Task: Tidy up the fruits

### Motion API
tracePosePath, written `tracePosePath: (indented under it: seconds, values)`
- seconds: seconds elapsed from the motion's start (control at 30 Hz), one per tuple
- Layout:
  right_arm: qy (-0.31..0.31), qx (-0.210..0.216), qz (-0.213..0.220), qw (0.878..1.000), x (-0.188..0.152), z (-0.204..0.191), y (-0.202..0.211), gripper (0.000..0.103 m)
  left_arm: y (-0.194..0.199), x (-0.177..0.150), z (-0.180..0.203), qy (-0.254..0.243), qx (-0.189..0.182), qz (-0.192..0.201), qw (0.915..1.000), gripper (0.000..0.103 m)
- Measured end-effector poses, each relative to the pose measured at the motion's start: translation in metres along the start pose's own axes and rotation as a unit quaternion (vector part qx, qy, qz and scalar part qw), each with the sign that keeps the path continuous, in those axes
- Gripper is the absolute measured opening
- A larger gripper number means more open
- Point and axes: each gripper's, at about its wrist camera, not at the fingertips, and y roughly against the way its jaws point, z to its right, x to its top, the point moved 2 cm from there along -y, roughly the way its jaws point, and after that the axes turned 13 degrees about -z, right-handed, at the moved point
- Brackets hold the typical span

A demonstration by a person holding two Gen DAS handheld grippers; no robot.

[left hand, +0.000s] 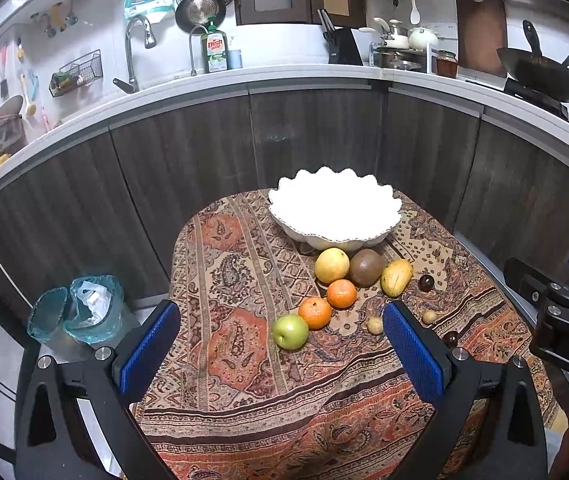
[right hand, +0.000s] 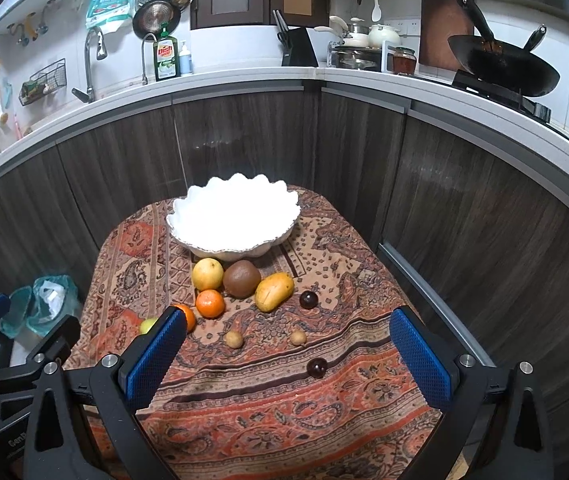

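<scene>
Both: left claw [left hand: 282,350] and right claw [right hand: 288,354] gape wide, empty.

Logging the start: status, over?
Left gripper open, right gripper open, both empty. Fruits loose on cloth; white bowl empty. Nothing in the way.

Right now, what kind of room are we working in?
Most likely a home kitchen: a sink faucet on the counter, a black wok on the stove, and a knife block by the wall. The fruit sits on a cloth-covered table.
</scene>
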Motion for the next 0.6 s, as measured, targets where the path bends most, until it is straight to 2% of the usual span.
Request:
tracePosePath:
  seconds: [0.6]
  values:
    - [-0.003,-0.002,-0.003,1.000,0.0009,0.0026,-0.0019,0.102,-0.0011,-0.0012,0.0009,-0.002,0.001,-0.002,1.0000,0.103]
